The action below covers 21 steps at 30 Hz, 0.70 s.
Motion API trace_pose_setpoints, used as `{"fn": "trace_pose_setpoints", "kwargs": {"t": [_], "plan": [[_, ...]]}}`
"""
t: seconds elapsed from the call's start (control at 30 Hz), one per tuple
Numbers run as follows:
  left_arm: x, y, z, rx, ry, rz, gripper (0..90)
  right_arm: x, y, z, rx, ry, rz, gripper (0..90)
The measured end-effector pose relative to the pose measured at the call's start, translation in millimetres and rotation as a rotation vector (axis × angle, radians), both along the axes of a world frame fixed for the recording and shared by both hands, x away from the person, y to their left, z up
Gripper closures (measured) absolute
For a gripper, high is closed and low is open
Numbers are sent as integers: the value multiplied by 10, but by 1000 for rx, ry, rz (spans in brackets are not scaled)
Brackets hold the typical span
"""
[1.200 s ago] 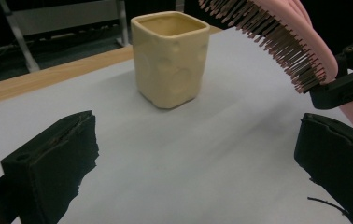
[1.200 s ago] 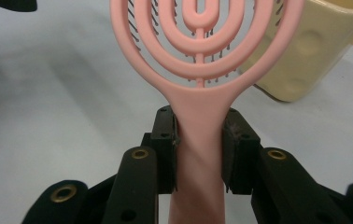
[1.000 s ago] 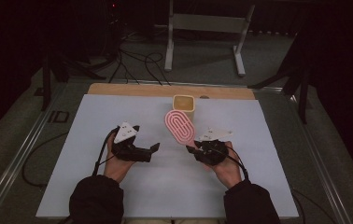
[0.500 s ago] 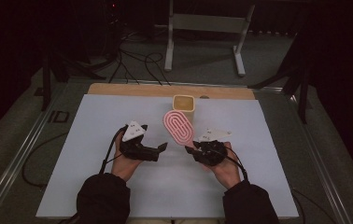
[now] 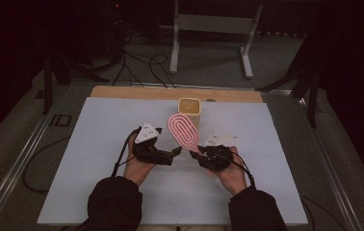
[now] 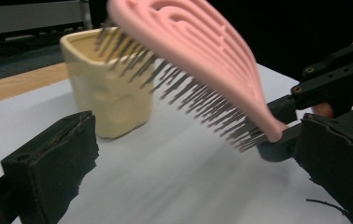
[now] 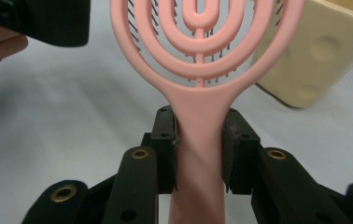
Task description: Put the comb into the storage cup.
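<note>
A pink hairbrush (image 5: 182, 131) with looped slots is held above the white mat, its head tilted up toward a cream cup (image 5: 189, 106). My right gripper (image 5: 195, 154) is shut on the brush's handle (image 7: 198, 121), one jaw on each side (image 7: 198, 147). My left gripper (image 5: 174, 152) is open just left of the handle, its jaws wide apart (image 6: 193, 172). In the left gripper view the brush (image 6: 198, 60) slants across, bristles pointing down, with the cup (image 6: 109, 93) behind it. The cup (image 7: 324, 51) also stands to the right in the right gripper view.
The white mat (image 5: 98, 144) covers the table, with a wooden strip (image 5: 136, 92) along its far edge. The cup stands at the back middle of the mat. Cables and a metal stand (image 5: 214, 29) lie on the floor beyond the table.
My left gripper has moved right, close to the brush handle. The right gripper and brush have stayed where they were.
</note>
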<state>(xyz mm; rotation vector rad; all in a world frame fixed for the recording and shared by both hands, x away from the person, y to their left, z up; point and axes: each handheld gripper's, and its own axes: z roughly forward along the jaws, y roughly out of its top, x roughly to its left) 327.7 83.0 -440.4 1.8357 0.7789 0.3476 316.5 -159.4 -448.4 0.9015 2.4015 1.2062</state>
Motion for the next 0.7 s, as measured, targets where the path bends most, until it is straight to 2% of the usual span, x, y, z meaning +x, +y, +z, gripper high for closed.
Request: {"fn": "trace_pose_setpoints", "kwargs": {"t": [0.27,0.53,0.6,0.7], "plan": [[31,-119,7,-13,27,-28,4,-1,1,0,5,-3,-2,700],[88,-177,7,-20,55,-24,24,-12,16,-9,7,-1,3,700],[98,-186,-1,-15,60,-12,102,-21,29,-13,10,2,3,700],[112,-198,-20,-16,77,-14,174,-20,42,-19,10,3,6,700]]}}
